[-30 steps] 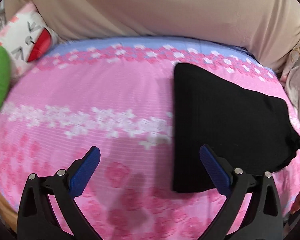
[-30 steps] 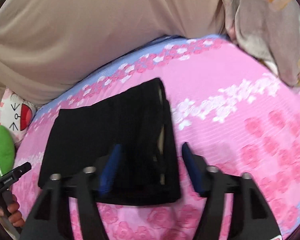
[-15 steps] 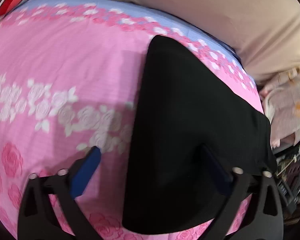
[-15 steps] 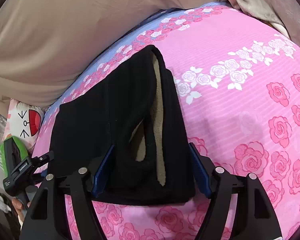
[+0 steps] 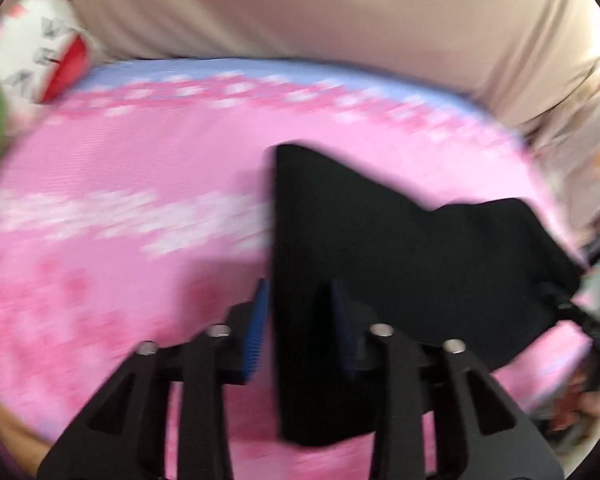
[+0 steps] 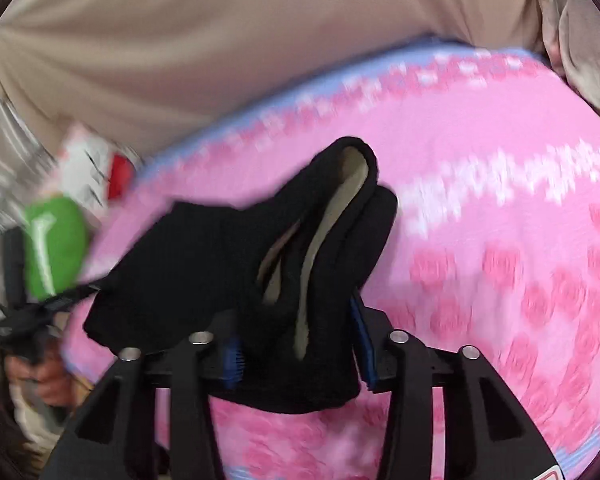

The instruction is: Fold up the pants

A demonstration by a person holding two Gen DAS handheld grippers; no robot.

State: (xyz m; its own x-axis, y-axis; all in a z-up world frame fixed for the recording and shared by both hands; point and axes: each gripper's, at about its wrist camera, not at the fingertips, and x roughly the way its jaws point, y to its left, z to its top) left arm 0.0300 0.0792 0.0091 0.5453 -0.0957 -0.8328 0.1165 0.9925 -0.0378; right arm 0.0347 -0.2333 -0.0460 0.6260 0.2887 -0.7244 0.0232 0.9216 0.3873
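Pink rose-print bed sheet (image 5: 120, 168)

Black pants (image 5: 400, 248) lie folded at four o'clock; a cat-face pillow (image 5: 32, 56) rests at ten o'clock.

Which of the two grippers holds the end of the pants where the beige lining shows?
The right gripper: its end of the pants gapes, showing beige lining.

A bed (image 5: 120, 184) fills both views, spread with a pink sheet (image 6: 480, 184) printed with roses, white flower bands and a pale blue border. A beige cover (image 5: 320, 12) rises behind it. A white cartoon pillow (image 5: 32, 52) and a green cushion (image 6: 54, 244) sit at one corner.
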